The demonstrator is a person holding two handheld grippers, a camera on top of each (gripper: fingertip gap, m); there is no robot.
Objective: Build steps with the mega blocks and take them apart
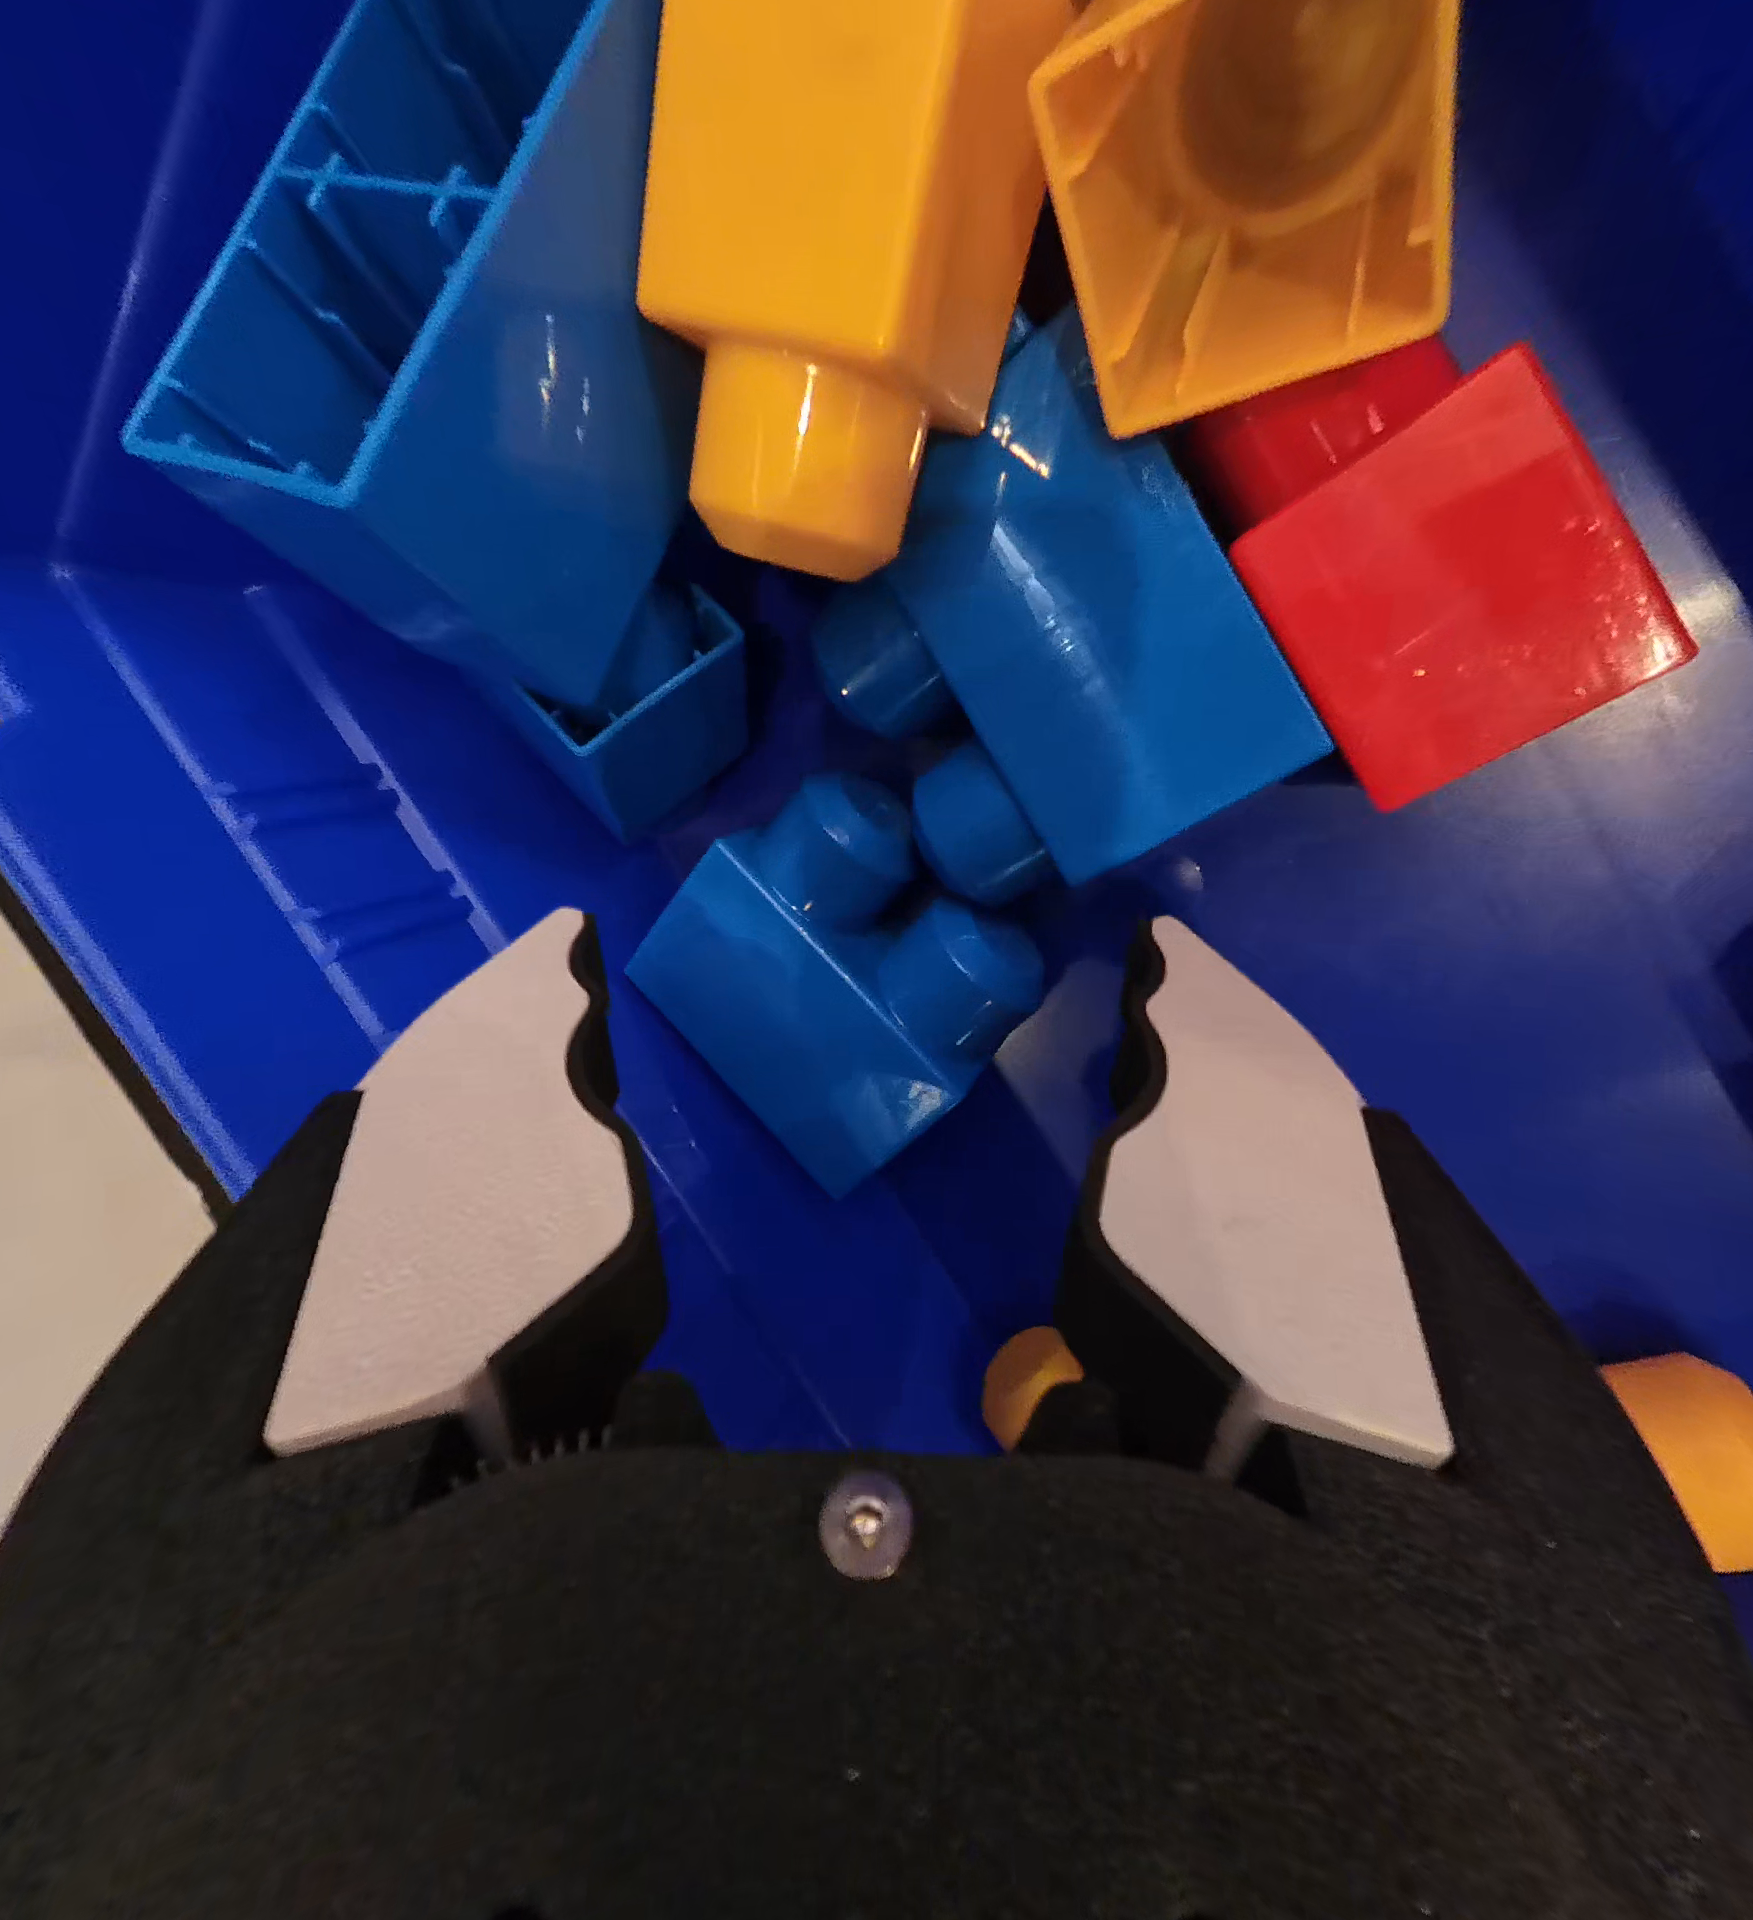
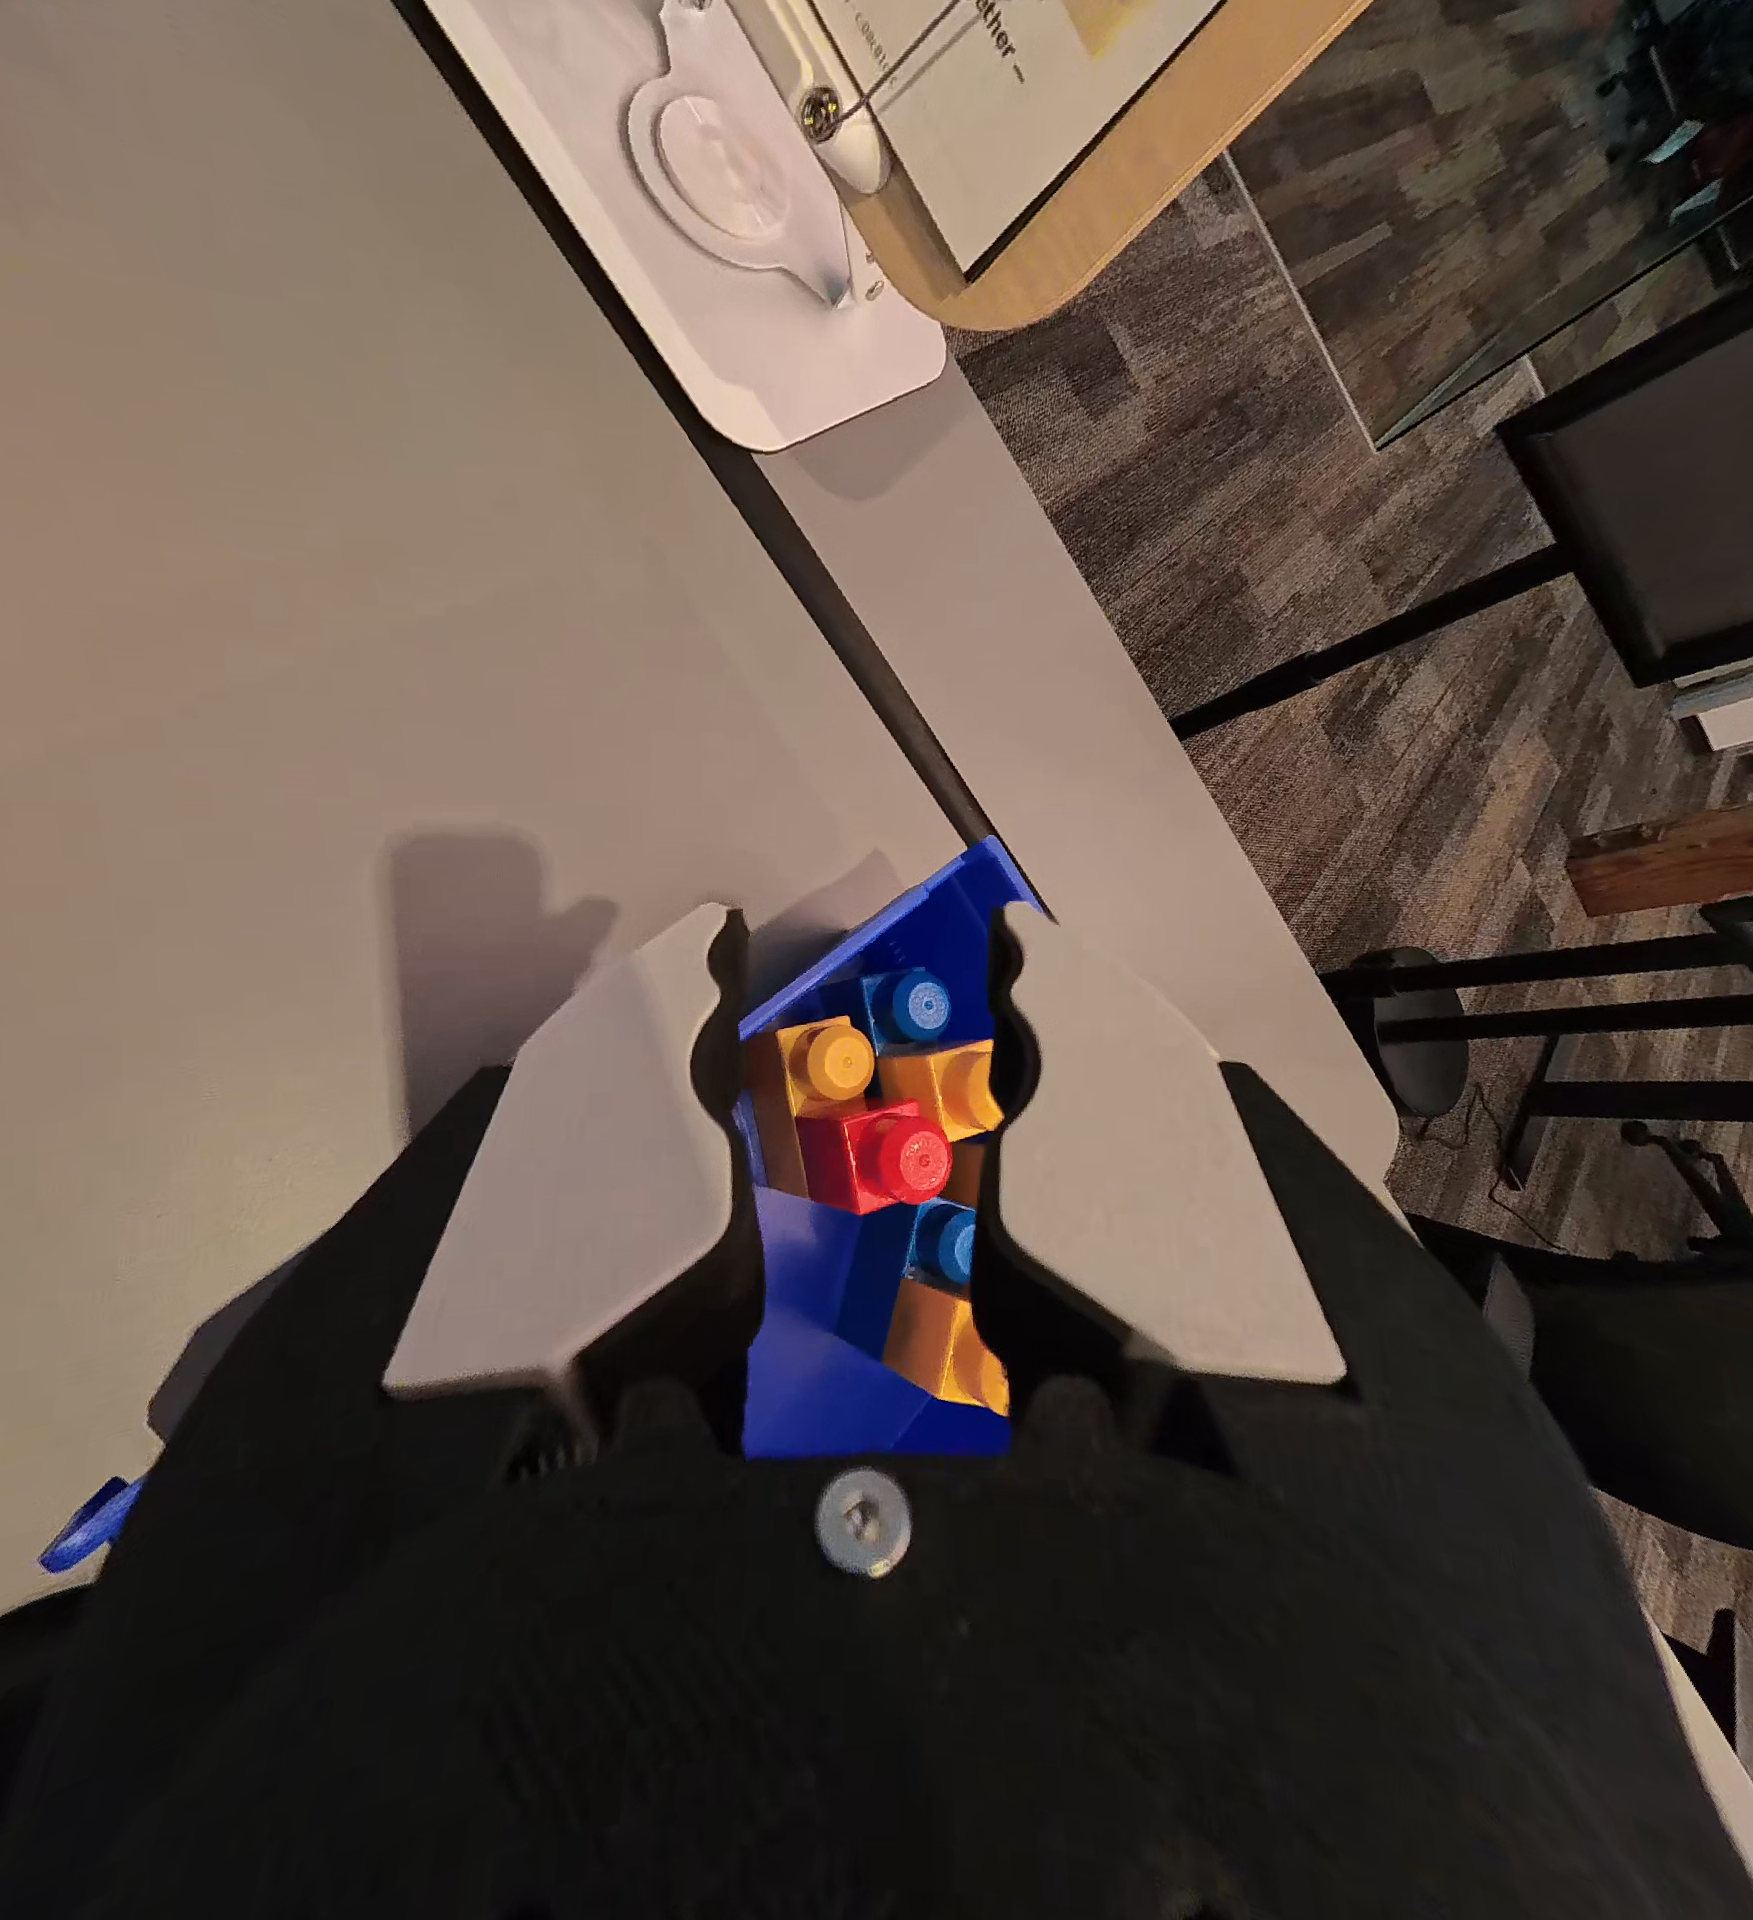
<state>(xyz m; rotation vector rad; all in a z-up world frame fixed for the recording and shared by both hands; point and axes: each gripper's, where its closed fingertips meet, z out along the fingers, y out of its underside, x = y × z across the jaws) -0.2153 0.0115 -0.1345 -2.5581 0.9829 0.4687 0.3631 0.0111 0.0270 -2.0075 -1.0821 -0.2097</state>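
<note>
left gripper (image 1: pixel 867 966) spread over a blue block (image 1: pixel 830 997) in the bin (image 1: pixel 1474 1091); right gripper (image 2: pixel 867 935) spread, empty, above it.

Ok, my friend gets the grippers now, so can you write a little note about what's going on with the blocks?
Left gripper: open, empty, reaching into the blue bin, nearest a blue two-stud block.
Right gripper: open, empty, above the bin, farther off.
Blocks: blue, yellow block and red block lie loose in a jumble in the bin on the grey table.
Done: no steps visible on the table.
Left: pick blocks out, build the steps, then take them apart.
</note>
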